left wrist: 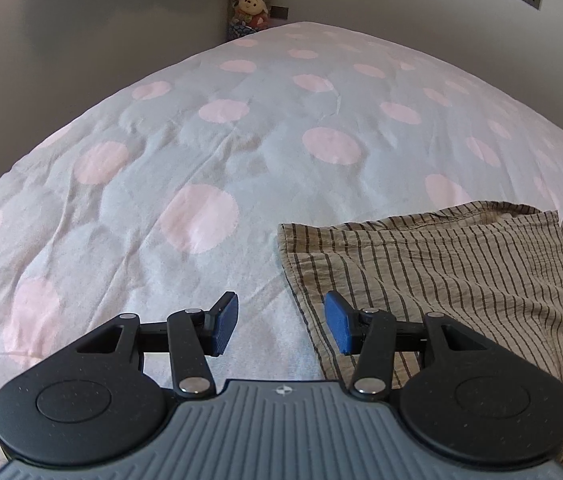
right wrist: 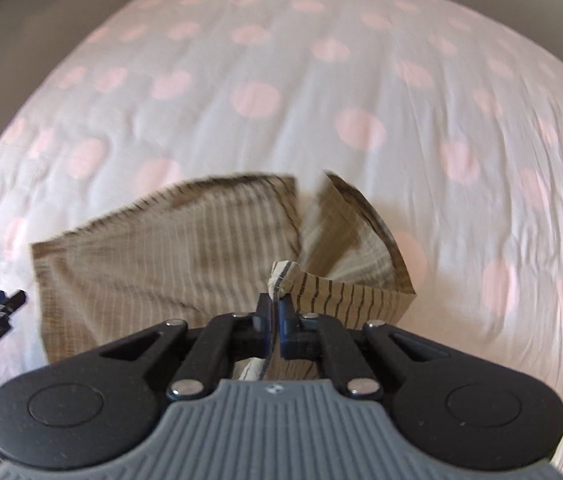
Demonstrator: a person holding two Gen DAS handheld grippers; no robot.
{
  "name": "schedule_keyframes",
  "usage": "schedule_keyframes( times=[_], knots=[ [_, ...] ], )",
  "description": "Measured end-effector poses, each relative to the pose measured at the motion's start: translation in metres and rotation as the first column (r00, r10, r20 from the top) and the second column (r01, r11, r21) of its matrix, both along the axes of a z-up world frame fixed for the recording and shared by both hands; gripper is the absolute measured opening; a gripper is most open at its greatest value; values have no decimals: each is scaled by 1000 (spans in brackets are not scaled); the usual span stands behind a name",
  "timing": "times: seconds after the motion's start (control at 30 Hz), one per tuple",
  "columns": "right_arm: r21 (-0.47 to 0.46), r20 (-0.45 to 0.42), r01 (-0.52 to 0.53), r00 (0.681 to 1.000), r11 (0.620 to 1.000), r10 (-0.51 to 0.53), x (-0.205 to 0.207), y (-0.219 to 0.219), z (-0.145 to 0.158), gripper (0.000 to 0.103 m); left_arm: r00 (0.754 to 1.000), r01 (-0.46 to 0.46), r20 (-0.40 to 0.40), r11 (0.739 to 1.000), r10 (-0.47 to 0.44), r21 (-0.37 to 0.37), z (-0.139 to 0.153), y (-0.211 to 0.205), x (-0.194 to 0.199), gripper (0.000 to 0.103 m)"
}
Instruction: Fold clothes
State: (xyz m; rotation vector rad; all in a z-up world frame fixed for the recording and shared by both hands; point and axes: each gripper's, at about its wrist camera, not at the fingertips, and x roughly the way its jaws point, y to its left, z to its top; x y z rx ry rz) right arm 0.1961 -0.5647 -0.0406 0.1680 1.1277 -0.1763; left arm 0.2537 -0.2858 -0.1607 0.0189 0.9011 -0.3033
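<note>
My right gripper (right wrist: 277, 312) is clamped on a striped garment (right wrist: 169, 256) edge, lifted mid-fold, I judge. Left gripper (left wrist: 281, 322) jaws apart at its side edge; next needs laying the edge squarely.

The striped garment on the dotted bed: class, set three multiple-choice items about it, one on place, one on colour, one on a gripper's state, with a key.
1. Where does the striped garment lie relative to the left gripper?
A. under its right finger
B. far to its left
C. behind a pillow

2. What colour are the bedcover's dots?
A. green
B. pink
C. black

3. How is the right gripper?
A. open, empty
B. out of view
C. shut on the garment

Key: 1 A, cloth edge runs beneath that finger; 2 B, dots look pink; 3 C, jaws pinch a fold.
</note>
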Motion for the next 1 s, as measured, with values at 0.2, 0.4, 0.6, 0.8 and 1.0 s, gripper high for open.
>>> schedule_keyframes(
  times=[0.2, 0.4, 0.6, 0.8, 1.0],
  knots=[
    [-4, 72, -154, 985, 988, 154, 28, 68, 34, 3, 997, -74, -37, 993, 71, -88, -1, 26, 8, 46],
    [-12, 93, -302, 949, 953, 301, 62, 141, 35, 3, 993, -112, -62, 981, 104, -155, -3, 41, 13, 46],
    [22, 78, -393, 917, 919, 391, 95, 198, 7, 3, 986, -155, -91, 972, 140, -175, -10, 52, 18, 46],
    [86, 46, -439, 898, 894, 437, 123, 236, -48, 1, 977, -197, -120, 961, 176, -193, -17, 62, 24, 45],
    [107, 7, -467, 883, 878, 469, 139, 254, -89, 1, 974, -203, -137, 963, 180, -175, -26, 61, 30, 45]
  ],
)
